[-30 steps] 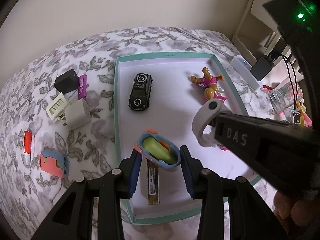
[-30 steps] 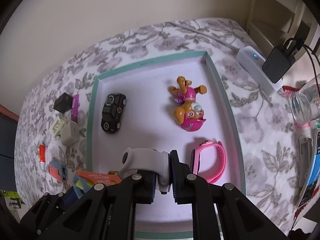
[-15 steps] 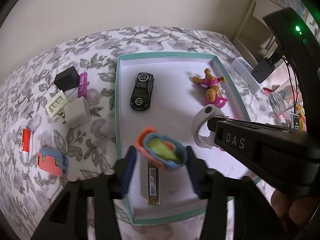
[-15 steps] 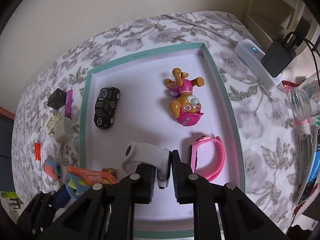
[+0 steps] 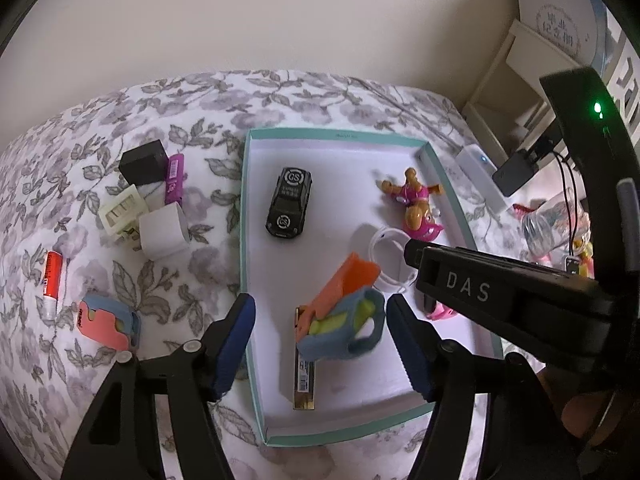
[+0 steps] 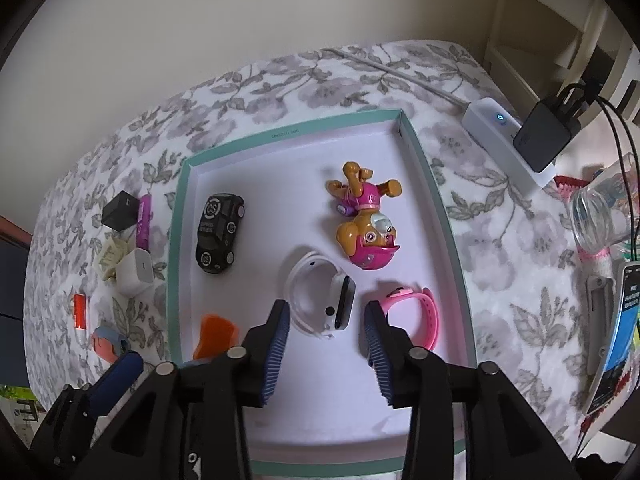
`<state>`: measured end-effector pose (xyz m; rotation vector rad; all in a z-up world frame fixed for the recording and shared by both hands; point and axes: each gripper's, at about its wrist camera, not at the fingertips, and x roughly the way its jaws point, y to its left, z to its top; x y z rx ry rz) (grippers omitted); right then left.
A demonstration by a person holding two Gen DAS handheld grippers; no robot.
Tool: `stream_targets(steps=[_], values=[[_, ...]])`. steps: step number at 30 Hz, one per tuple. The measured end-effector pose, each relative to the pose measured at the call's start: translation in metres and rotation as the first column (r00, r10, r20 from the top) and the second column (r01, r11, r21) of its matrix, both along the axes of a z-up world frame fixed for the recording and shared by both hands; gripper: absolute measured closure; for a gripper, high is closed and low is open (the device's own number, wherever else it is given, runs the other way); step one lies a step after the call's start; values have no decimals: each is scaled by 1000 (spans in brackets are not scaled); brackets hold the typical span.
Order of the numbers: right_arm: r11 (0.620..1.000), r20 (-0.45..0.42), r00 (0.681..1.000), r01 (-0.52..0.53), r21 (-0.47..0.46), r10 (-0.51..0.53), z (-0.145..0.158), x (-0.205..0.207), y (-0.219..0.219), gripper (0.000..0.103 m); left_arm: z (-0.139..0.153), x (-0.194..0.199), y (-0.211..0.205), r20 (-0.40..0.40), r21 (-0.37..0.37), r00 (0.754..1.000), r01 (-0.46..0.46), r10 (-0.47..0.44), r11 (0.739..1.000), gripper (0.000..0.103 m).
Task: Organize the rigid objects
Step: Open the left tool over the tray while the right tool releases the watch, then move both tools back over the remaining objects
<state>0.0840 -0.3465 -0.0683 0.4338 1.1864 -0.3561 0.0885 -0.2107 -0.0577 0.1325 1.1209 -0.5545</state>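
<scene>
The left gripper [image 5: 318, 336] hangs over the near end of the teal-rimmed tray [image 5: 245, 216], its jaws opening, with the orange-and-blue correction tape dispenser [image 5: 344, 316] between them; neither blue pad presses on it, and it looks blurred. It lies partly across 1 gold-edged flat stick [image 5: 304, 384] on the tray floor.

The right gripper [image 6: 325, 344] is over the same tray, its jaws opening too. The white smartwatch [image 6: 320, 300] rests on the tray floor just ahead of the fingertips, clear of both pads. Just to its right lies 1 pink watch [image 6: 416, 320].

Farther in sit 1 black toy car [image 6: 219, 233] and 1 pink-and-brown puppy figure [image 6: 366, 226], well apart from each other. That makes 2 watches and 2 toys in the tray.

Outside the tray's left wall, on the floral cloth [image 5: 200, 120], are 6 things: 1 black cube [image 5: 144, 161], 1 purple stick [image 5: 175, 179], 1 cream plug adapter [image 5: 122, 213], 1 white charger block [image 5: 164, 231], 1 red-and-white tube [image 5: 51, 278], and 1 pink-and-blue tape dispenser [image 5: 107, 322].

Right of the tray lie 1 white power strip [image 6: 508, 144] with 1 black charger [image 6: 546, 136] plugged into it, and 1 clear plastic bottle [image 6: 600, 212].
</scene>
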Motion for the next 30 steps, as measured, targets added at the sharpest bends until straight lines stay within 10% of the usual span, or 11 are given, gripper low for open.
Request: stream_targets(steps=[15, 30], values=[[999, 23, 999, -30, -36, 31, 7, 7, 10, 26, 10, 33, 54, 31, 30, 975, -223, 222, 974, 25], [991, 47, 992, -118, -64, 121, 3, 23, 46, 3, -6, 75, 150, -43, 54, 851, -522, 524, 851, 13]])
